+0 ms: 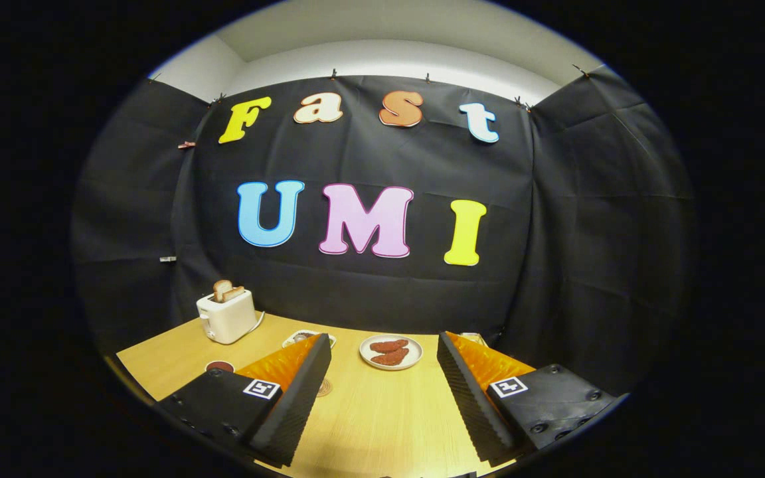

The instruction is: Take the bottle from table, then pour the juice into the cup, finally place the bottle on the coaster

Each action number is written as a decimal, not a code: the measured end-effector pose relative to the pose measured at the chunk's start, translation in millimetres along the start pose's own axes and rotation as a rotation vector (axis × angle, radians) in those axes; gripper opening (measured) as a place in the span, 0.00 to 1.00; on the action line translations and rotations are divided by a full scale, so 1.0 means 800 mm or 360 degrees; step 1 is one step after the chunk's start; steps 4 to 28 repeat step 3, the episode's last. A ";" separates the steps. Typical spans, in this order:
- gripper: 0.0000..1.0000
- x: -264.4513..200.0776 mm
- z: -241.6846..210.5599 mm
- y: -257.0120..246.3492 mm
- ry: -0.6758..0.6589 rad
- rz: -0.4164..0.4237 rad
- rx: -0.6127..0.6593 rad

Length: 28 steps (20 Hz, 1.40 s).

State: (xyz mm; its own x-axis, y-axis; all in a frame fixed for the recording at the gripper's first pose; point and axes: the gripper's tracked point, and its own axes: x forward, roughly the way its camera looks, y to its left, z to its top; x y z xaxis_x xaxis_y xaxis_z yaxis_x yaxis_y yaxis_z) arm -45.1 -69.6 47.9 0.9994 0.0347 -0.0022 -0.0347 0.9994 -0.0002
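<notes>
Above the desk (369,411) the claw (382,392) is held wide open and empty; beyond it a plate (390,352) and a toaster (226,317) are seen.

Setting: staged recording booth, not a lived-in kitchen. Black cloth wall (382,292) clipped up on all sides around a wooden counter (369,411) dressed with breakfast props: toaster (226,317) holding bread, plate (391,352) of food.

I saw a white toaster (227,317) with toast (226,290) sticking up, at the far left of the wooden table (382,411), near the black cloth wall (382,292). A white plate (390,352) carrying two reddish-brown pieces sat farther right. Another small dish (297,337) lay between them, partly hidden.
</notes>
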 end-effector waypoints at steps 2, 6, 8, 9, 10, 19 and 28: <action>0.98 0.000 0.004 0.012 -0.0010 0.0024 0.0000; 0.98 0.000 0.004 0.016 -0.0005 0.0031 -0.0007; 0.98 0.000 0.004 0.016 -0.0005 0.0031 -0.0007; 0.98 0.000 0.004 0.016 -0.0005 0.0031 -0.0007; 0.98 0.000 0.004 0.016 -0.0005 0.0031 -0.0007; 0.98 0.000 0.004 0.016 -0.0005 0.0031 -0.0007; 0.98 0.000 0.004 0.016 -0.0005 0.0031 -0.0007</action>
